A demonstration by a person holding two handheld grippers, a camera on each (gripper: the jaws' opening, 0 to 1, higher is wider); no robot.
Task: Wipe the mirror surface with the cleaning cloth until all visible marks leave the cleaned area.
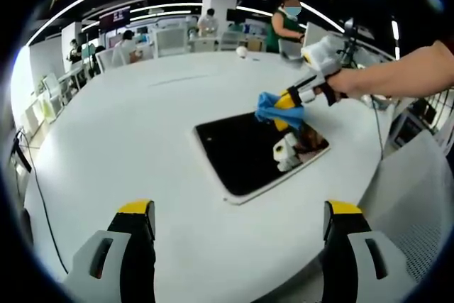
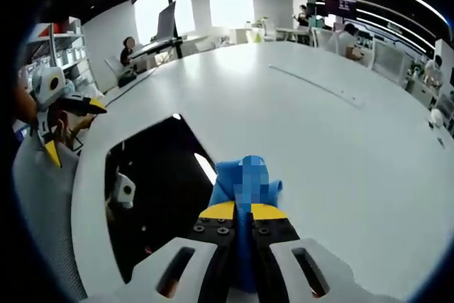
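White round table (image 1: 142,140) is seen filling most of both views, open-plan office behind it.

Left gripper view, near to far: left gripper (image 1: 240,228) is seen at 6 o'clock, its 2 yellow-tipped jaws spread wide, nothing between them, held above the table. Mirror (image 1: 241,154) is laid flat on the table just right of centre, dark glass, pale frame, rounded corners. Right gripper (image 1: 289,101) is brought in from 3 o'clock by a person's hand (image 1: 347,81), jaws clenched on the blue cleaning cloth (image 1: 273,108); cloth is pressed at the mirror's far edge. Gripper reflection is visible in the glass. People at desks are seen at 12 o'clock.

Right gripper view: jaws at 6 o'clock are closed on the cloth (image 2: 245,189), which is bunched ahead of the tips. Mirror (image 2: 156,182) is seen at 8 o'clock; cloth sits at its right edge. Left gripper (image 2: 60,122) is seen at 9 o'clock, off the mirror. Windows are visible at 12 o'clock.
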